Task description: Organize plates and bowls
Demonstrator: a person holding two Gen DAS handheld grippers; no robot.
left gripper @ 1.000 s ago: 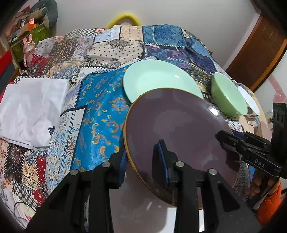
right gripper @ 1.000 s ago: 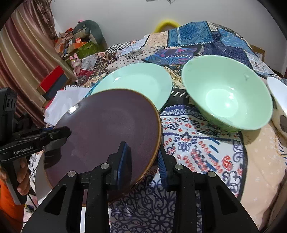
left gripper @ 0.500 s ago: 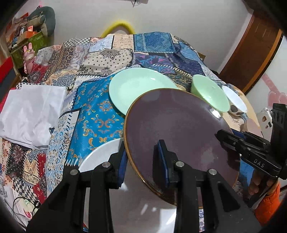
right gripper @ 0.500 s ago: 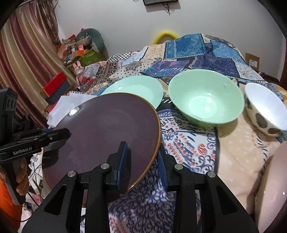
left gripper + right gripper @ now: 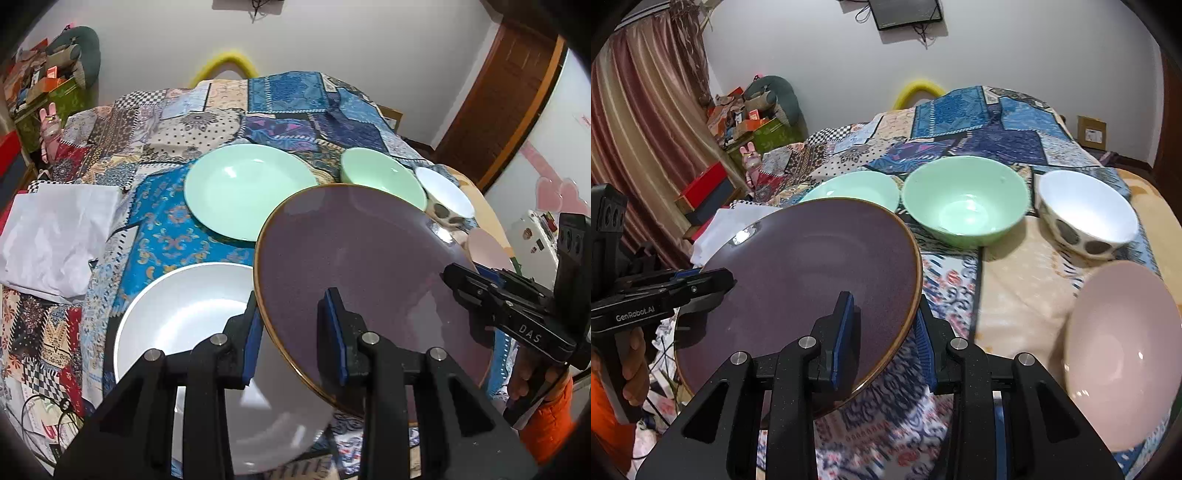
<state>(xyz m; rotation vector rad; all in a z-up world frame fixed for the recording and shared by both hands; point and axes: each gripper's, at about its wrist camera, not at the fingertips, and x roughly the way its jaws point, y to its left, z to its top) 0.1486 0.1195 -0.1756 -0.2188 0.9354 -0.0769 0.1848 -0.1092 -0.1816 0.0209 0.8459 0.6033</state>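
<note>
Plate: A round, dark purple ceramic plate with a thin golden rim (image 5: 365,273) hangs tilted above the patchwork-covered bed (image 5: 166,236), gripped on two opposite edges.
Left gripper: The left gripper (image 5: 295,332) has its blue-padded fingers (image 5: 334,328) drawn narrow and pinching the plate's rim at 7 o'clock in the left wrist view, one pad under the plate, one on its face.
Right gripper: The right gripper (image 5: 882,332) clamps the rim at 4 o'clock in its own view, fingers narrow, pads pressed on either side of the edge.
Beneath: A large white round plate (image 5: 177,321) lies on the cloth at 8 o'clock of the purple one.
Beyond: A pale mint-green plate (image 5: 243,192) sits at 11 o'clock; a mint-green bowl (image 5: 964,206), a white bowl with dark spots (image 5: 1086,218) and a pale pink bowl (image 5: 1123,350) line the right side.
Change: A second ago the purple plate overlapped the mint plate and hid the white one; now it is higher and nearer the cameras, the white plate and both far bowls showing.
Grip: Unchanged on both sides.
</note>
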